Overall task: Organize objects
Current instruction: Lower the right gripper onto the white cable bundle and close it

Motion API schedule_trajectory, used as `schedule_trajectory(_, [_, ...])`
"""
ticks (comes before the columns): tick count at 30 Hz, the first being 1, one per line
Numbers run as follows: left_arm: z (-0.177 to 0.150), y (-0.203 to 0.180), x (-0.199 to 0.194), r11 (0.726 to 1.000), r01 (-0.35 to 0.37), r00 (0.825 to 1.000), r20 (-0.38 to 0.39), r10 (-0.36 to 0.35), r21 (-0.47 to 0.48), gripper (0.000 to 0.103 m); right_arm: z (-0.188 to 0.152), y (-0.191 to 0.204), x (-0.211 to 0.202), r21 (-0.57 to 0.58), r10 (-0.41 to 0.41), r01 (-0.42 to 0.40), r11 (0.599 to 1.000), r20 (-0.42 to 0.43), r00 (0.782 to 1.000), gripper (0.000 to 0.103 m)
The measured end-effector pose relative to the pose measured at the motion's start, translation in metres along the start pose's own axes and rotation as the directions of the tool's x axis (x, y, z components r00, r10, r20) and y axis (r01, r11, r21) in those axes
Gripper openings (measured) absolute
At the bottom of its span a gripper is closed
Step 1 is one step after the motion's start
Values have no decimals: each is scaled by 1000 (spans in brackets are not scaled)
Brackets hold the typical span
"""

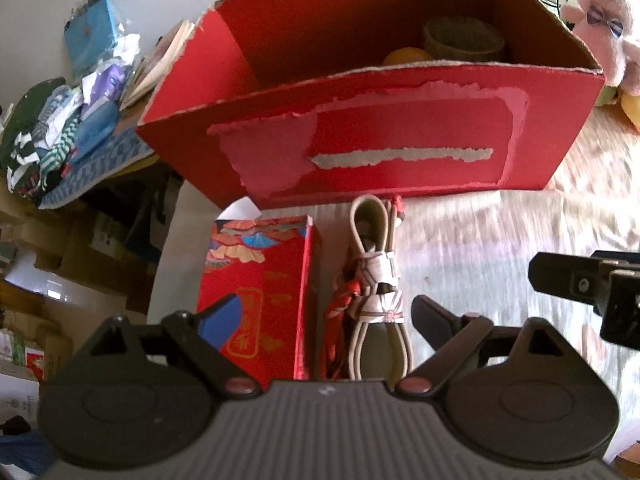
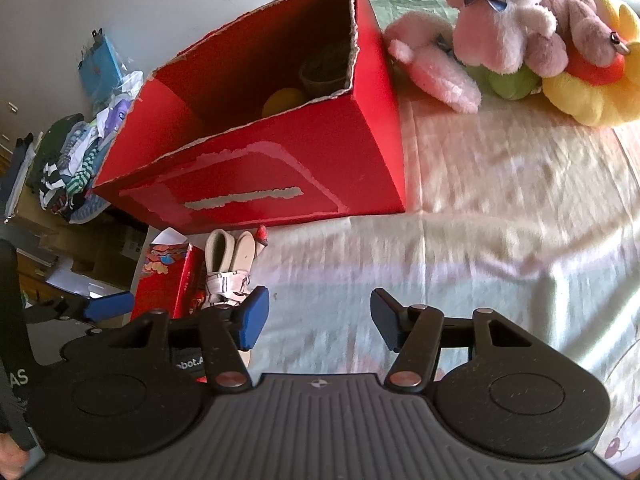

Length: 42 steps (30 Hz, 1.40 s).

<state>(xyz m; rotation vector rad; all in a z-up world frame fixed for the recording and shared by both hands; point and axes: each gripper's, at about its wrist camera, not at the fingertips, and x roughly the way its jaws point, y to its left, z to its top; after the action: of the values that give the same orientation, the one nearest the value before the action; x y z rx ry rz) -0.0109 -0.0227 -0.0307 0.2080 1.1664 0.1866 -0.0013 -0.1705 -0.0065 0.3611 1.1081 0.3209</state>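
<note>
A large open red cardboard box stands on the bed, holding a woven basket and an orange fruit. In front of it lie a small red patterned box and a bundled beige strap with red cord. My left gripper is open, its fingers on either side of the small box and the bundle. My right gripper is open and empty over the bedsheet, right of the bundle. The red box also shows in the right wrist view.
Plush toys lie at the back right of the bed. A pile of clothes and packets sits on a surface to the left, past the bed's edge. Cardboard boxes stand on the floor below.
</note>
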Motion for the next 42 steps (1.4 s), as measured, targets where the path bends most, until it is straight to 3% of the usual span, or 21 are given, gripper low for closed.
schedule_trajectory(23, [-2,12,20,999,33,999,-43,-32,19,95,6,15,21,30,79,-78,996,-30,996,54])
schedule_trajectory(35, [-8,35,22,977,213,977,-6,-213,12,82,13,25,41,46,163,-160,986,-72,984,53])
schedule_trajectory(42, [-5,38,19,966,252,967,26,-254,52,79,17,34,59,11,191,-191,982,-112,975,53])
